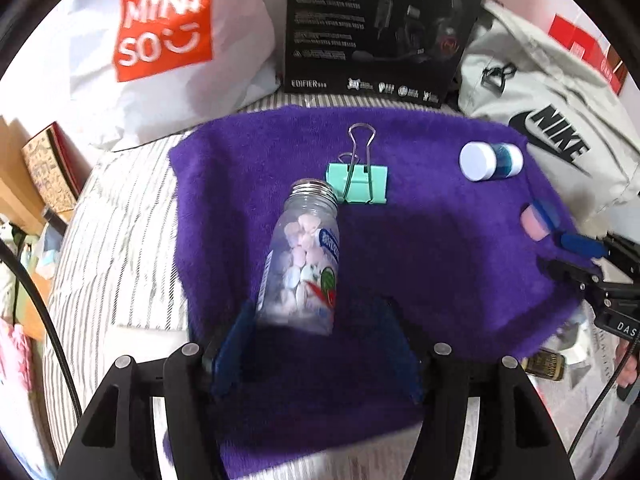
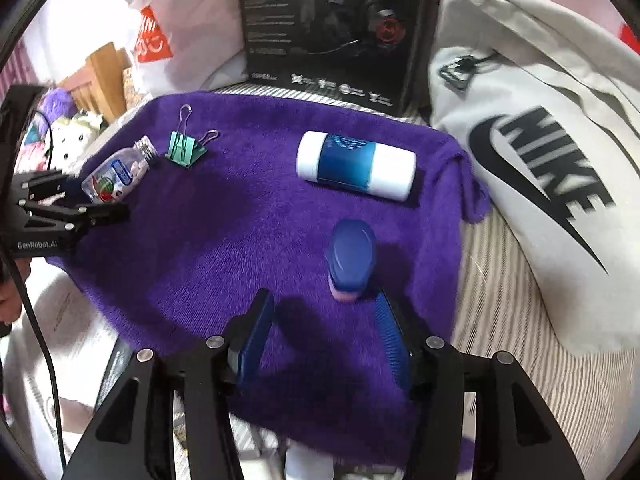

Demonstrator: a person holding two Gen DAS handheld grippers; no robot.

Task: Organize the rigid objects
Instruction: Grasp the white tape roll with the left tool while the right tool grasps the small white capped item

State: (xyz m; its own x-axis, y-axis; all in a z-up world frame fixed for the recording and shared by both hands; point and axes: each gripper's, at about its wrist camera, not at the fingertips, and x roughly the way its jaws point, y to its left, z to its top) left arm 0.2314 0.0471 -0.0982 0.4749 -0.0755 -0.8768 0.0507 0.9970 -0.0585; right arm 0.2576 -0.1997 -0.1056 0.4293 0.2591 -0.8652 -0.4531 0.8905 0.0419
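Writing: a white shopping bag carries an orange panel reading "MINISO"; the black box behind the towel reads "EDIFIER" and pictures a headset; the grey bag reads "NIKE"; "GenRobot.AI" is printed on the left claw as the right camera sees it.
Surface: a purple towel spread on a bed with a striped sheet.
Candy bottle: clear bottle with a metal cap, full of pale sweets, lying on the towel near its left edge, base between the left claw's fingers.
Left claw: jaws apart; whether the left pad touches the bottle I cannot tell.
Small blue-capped bottle: pink body, standing on the towel just ahead of the right claw.
Right claw: jaws apart, holding nothing, the pads clear of the bottle.
Binder clip: green, just beyond the candy bottle's cap.
White and blue jar: lying on its side toward the towel's far right.
Open room: the towel's middle is bare between the two claws; bags and box crowd its far edge.
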